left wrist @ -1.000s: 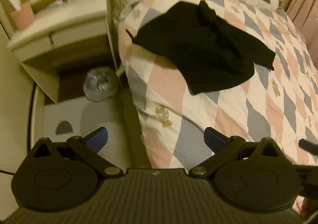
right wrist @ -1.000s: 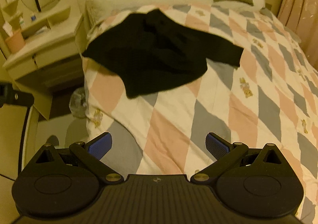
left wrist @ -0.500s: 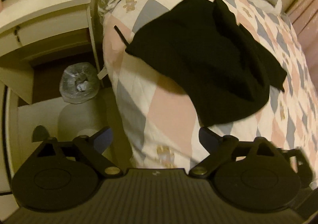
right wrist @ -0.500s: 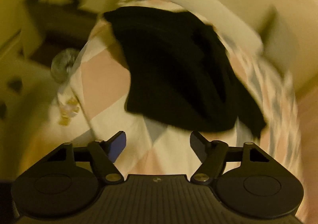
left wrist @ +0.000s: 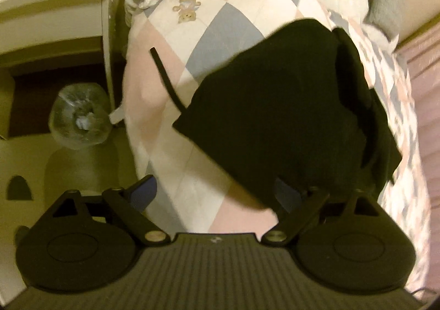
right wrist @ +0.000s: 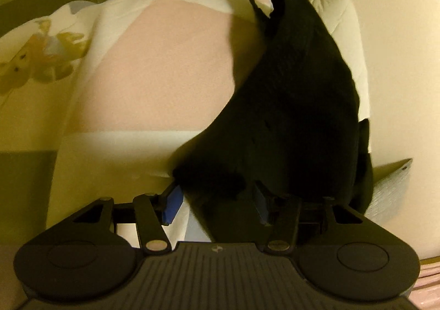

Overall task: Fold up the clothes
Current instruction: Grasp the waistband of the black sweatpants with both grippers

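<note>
Both hand-held grippers, left (left wrist: 214, 194) and right (right wrist: 217, 201), gape wide over the black garment's (left wrist: 277, 117) near edge on the quilt (left wrist: 154, 106), ready to pinch it for folding

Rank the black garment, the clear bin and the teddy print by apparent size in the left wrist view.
1. black garment, largest by far.
2. clear bin on the floor beside the bed.
3. teddy print on the quilt, smallest.
</note>
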The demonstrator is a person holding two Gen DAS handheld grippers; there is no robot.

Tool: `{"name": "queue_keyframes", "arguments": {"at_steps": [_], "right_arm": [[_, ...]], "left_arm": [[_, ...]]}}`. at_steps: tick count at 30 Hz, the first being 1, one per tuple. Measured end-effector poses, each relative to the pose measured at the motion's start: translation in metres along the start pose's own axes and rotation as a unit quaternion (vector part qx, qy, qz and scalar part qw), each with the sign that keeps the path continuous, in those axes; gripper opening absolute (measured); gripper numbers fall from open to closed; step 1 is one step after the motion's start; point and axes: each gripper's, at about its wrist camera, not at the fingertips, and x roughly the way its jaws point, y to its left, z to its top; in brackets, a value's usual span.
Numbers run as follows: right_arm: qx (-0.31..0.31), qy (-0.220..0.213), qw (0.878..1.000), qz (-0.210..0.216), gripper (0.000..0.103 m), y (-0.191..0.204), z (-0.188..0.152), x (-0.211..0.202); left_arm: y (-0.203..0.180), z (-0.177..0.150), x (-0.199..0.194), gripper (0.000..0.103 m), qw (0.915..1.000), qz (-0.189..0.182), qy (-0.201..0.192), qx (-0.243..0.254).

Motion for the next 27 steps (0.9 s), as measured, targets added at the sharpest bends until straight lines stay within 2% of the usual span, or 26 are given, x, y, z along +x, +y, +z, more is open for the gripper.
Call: {"name": "queue_keyframes", "arguments": {"at_steps": [2, 7, 10, 11, 12, 14, 15, 16, 17, 18, 19, 20, 22, 24, 26, 27], "right_arm": [[0.022, 0.005, 1.0, 0.021, 0.027, -0.006, 0.001, 0.0], [0.055, 0.0, 0.998, 0.003, 0.028, -0.013, -0.002, -0.008], [0.019, 0.001, 1.0, -0.006, 0.041, -0.004, -0.001, -0.003], [0.004, 0.002, 1.0, -0.007, 0.052, 0.002, -0.001, 0.001], [-0.012, 0.002, 1.0, -0.013, 0.057, 0.007, -0.001, 0.004], [-0.045, -0.001, 0.998, -0.032, 0.06, 0.011, 0.003, 0.011], [-0.053, 0.001, 0.998, -0.037, 0.058, 0.011, 0.006, 0.015], [-0.046, 0.008, 0.998, -0.034, 0.054, 0.006, 0.009, 0.019], [-0.04, 0.015, 0.999, -0.031, 0.038, 0.001, 0.012, 0.023], [-0.028, 0.022, 0.999, -0.024, 0.026, -0.005, 0.015, 0.027], [-0.007, 0.03, 0.999, -0.011, 0.025, -0.014, 0.019, 0.029], [0.014, 0.034, 0.999, 0.0, 0.022, -0.023, 0.022, 0.03], [0.06, 0.028, 0.998, 0.012, 0.02, -0.045, 0.028, 0.024], [0.12, 0.013, 0.993, 0.018, 0.019, -0.074, 0.032, 0.009], [0.203, -0.013, 0.979, 0.033, 0.019, -0.11, 0.032, -0.014], [0.251, -0.03, 0.967, 0.042, 0.018, -0.128, 0.03, -0.027]], "left_arm": [[0.009, 0.008, 0.012, 0.09, 0.9991, -0.024, 0.002, -0.035], [0.03, 0.021, 0.038, 0.09, 0.9903, -0.082, -0.005, -0.111], [0.042, 0.024, 0.06, 0.088, 0.9835, -0.1, 0.002, -0.151], [0.046, 0.023, 0.068, 0.088, 0.9822, -0.097, 0.006, -0.16], [0.049, 0.022, 0.074, 0.087, 0.9807, -0.092, 0.01, -0.172], [0.057, 0.021, 0.087, 0.087, 0.9754, -0.094, 0.019, -0.198], [0.059, 0.02, 0.092, 0.085, 0.973, -0.096, 0.022, -0.208], [0.058, 0.021, 0.093, 0.077, 0.9727, -0.097, 0.021, -0.21], [0.055, 0.024, 0.093, 0.069, 0.9742, -0.096, 0.018, -0.203], [0.051, 0.027, 0.092, 0.048, 0.9763, -0.096, 0.014, -0.193], [0.045, 0.032, 0.088, 0.033, 0.9793, -0.095, 0.009, -0.179], [0.039, 0.037, 0.082, 0.027, 0.9821, -0.091, 0.002, -0.165], [0.025, 0.049, 0.063, 0.016, 0.9876, -0.086, -0.019, -0.13], [0.008, 0.059, 0.038, 0.011, 0.9915, -0.082, -0.047, -0.09], [-0.012, 0.068, 0.009, 0.01, 0.9928, -0.076, -0.081, -0.046], [-0.023, 0.072, -0.006, 0.01, 0.9922, -0.074, -0.099, -0.023]]}}
